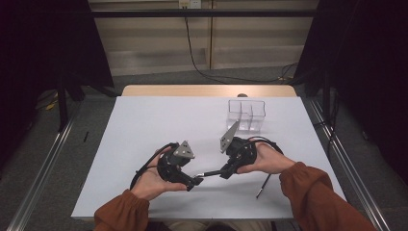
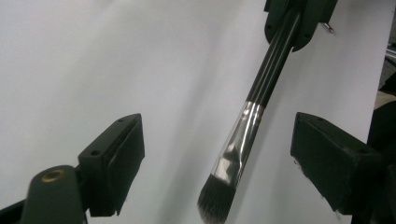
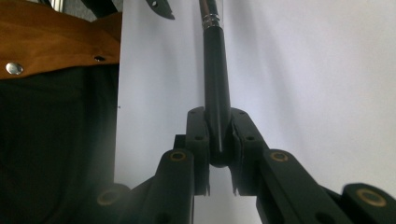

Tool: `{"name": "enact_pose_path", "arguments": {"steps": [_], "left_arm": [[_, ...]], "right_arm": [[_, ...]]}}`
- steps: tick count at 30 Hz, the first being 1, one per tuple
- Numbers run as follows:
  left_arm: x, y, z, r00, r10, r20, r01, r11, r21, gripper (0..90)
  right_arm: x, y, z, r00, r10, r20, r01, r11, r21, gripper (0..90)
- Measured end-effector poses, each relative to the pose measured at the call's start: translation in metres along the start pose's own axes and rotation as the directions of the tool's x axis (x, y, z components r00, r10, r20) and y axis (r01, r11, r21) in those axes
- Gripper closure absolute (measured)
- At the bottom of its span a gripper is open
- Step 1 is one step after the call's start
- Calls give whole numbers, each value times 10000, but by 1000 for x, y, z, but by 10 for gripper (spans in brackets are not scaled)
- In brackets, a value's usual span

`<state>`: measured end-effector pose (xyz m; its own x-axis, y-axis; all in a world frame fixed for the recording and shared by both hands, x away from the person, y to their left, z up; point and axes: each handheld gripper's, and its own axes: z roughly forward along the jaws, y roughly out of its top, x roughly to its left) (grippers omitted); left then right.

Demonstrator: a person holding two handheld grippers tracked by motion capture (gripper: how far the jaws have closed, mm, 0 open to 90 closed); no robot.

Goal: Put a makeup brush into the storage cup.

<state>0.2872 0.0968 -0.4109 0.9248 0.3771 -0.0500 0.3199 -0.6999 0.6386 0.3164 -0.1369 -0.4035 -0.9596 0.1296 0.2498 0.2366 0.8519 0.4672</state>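
Note:
A makeup brush (image 2: 243, 140) with a black handle, a silver ferrule and dark bristles hangs just above the white table (image 1: 159, 125). My right gripper (image 3: 218, 126) is shut on the end of the brush handle (image 3: 215, 70). My left gripper (image 2: 219, 135) stands open on either side of the ferrule and bristles, and its pads (image 2: 119, 154) do not touch the brush. In the high view the two grippers, left (image 1: 195, 182) and right (image 1: 225, 172), face each other near the table's front, with the brush (image 1: 209, 173) spanning the gap between them.
A clear divided organiser (image 1: 246, 114) stands at the back right of the table. A thin black stick-like item (image 1: 263, 185) lies by the right forearm near the front edge. Orange-brown sleeves (image 1: 308, 192) come in from the bottom.

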Motion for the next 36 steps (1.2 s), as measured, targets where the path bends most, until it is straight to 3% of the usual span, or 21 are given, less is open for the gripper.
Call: {"name": "enact_pose_path", "arguments": {"steps": [2,4,10,11,19,27,30,36], "left_arm": [[0,-2,-1,9997,-235,-50,234,9996,-164,134],[1,-4,-4,9999,-158,-71,156,9996,-237,114],[2,-14,-9,9981,-591,-161,580,9966,-592,88],[3,-16,-10,9986,-509,-161,499,9969,-604,81],[8,-32,-21,9940,-1070,-231,1029,9852,-1375,44],[8,-40,-26,9888,-1316,-705,1148,9721,-2044,44],[7,-42,-28,9872,-1270,-966,1039,9711,-2150,45],[6,-48,-31,9843,-1350,-1136,1027,9619,-2534,44]], "right_arm": [[0,-2,-2,10000,43,57,-43,10000,-43,797],[1,-4,-4,9997,217,145,-216,9997,-74,797],[-2,-15,-7,9978,496,442,-471,9974,-545,797],[-2,-17,-7,9974,556,467,-529,9969,-575,797],[1,-30,-13,9928,936,742,-849,9900,-1128,797],[6,-41,-16,9884,1126,1019,-930,9792,-1806,798],[9,-45,-13,9834,1269,1299,-1005,9761,-1925,797],[12,-53,-16,9770,1664,1337,-1204,9467,-2987,797]]}}
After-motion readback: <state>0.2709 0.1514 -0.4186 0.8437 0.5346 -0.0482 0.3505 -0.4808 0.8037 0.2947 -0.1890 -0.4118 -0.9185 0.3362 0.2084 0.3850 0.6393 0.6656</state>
